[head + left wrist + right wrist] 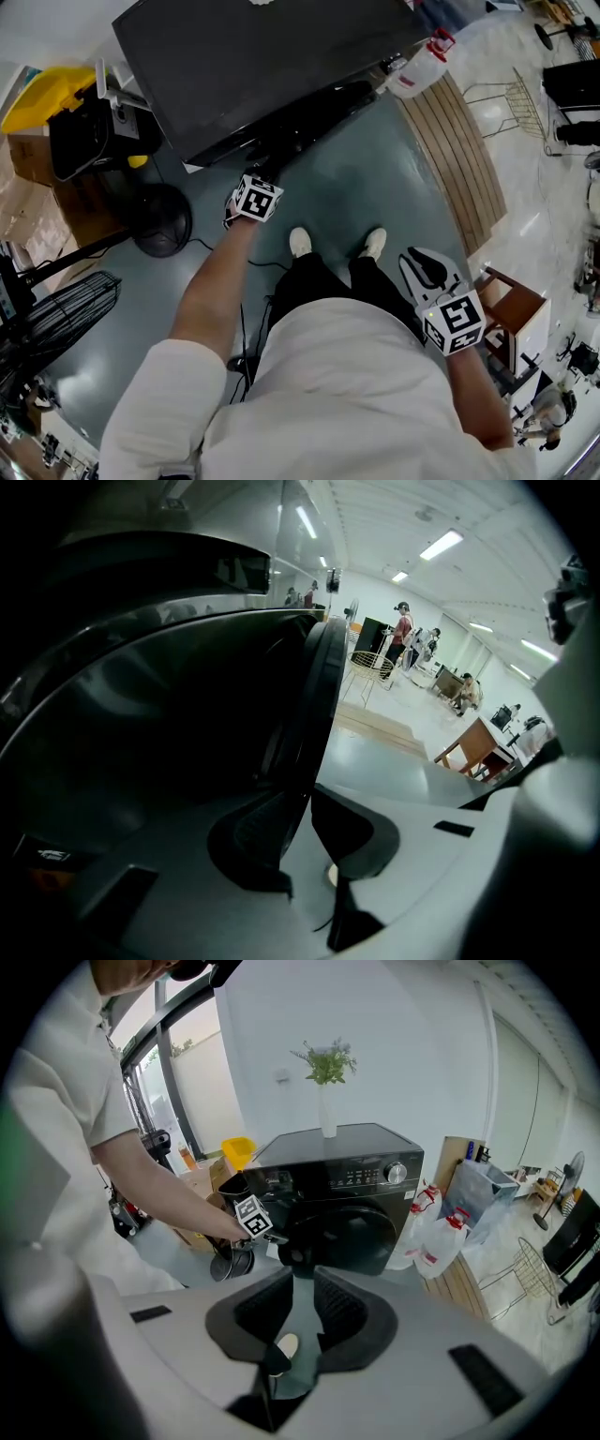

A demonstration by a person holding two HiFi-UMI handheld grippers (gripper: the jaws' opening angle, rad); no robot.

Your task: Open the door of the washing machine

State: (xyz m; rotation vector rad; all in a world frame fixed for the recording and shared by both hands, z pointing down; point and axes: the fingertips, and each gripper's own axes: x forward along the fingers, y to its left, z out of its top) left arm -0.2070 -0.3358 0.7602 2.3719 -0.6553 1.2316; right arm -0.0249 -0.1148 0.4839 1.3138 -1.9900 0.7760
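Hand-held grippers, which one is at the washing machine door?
The left hand-held gripper: the edge of the door stands between its jaws. The right hand-held gripper is back from the washing machine, with nothing between its jaws.

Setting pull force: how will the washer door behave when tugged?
Likely stiff: the door looks a thick, rigid round panel. Its glossy rim, between the jaws of the left hand-held gripper, may slip. Set in the machine, it probably swings.

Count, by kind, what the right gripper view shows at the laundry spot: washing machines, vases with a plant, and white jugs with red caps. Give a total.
Washing machine: 1
Vase with a plant: 1
White jugs with red caps: 2
Total: 4
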